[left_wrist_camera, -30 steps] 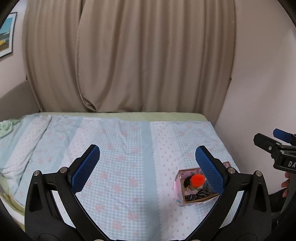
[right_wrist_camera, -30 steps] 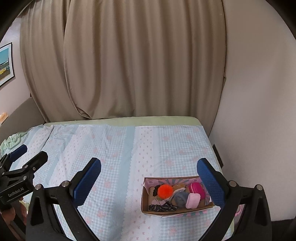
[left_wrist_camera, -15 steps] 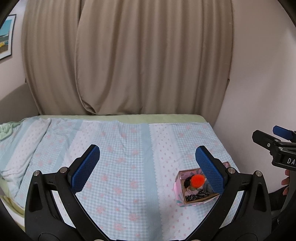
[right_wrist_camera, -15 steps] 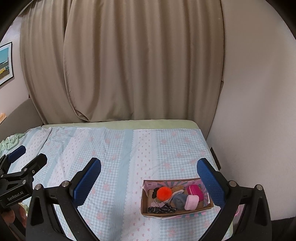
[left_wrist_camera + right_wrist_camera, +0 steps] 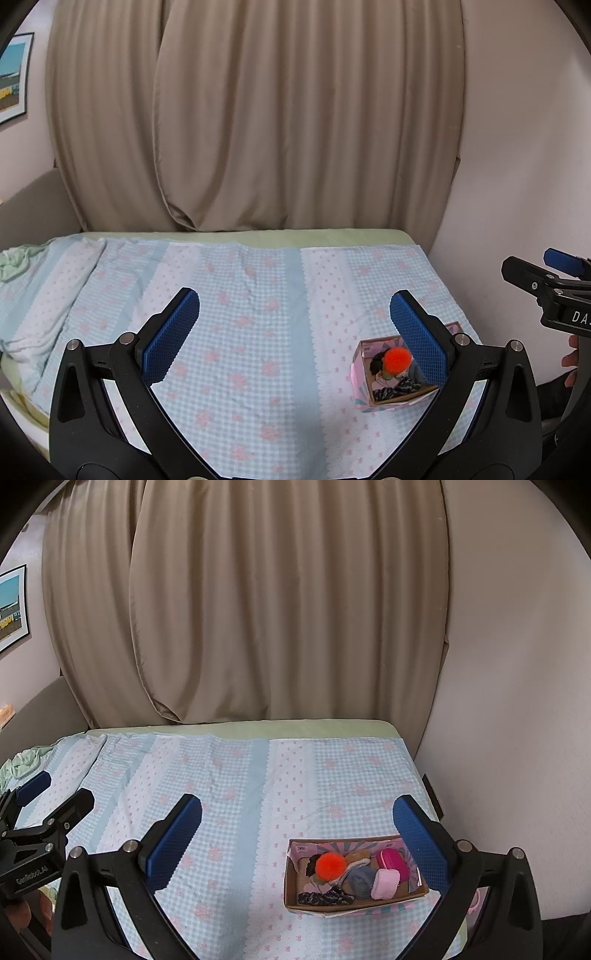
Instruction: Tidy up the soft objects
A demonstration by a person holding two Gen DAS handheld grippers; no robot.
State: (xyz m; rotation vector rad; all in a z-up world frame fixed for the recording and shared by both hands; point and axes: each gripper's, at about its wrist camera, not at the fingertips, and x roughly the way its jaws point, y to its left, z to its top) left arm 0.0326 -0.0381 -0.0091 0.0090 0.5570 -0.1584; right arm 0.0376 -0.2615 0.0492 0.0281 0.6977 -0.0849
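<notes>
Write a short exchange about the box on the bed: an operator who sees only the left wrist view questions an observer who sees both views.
Operator: My left gripper hides half the box. What lies beside the orange pom-pom?
Observer: The right wrist view shows a grey cloth, a pale pink pouch and a darker pink pouch in that hidden half.
Operator: Is the right gripper holding anything?
Observer: No. Its jaws stand wide open and empty above the bedspread.
</notes>
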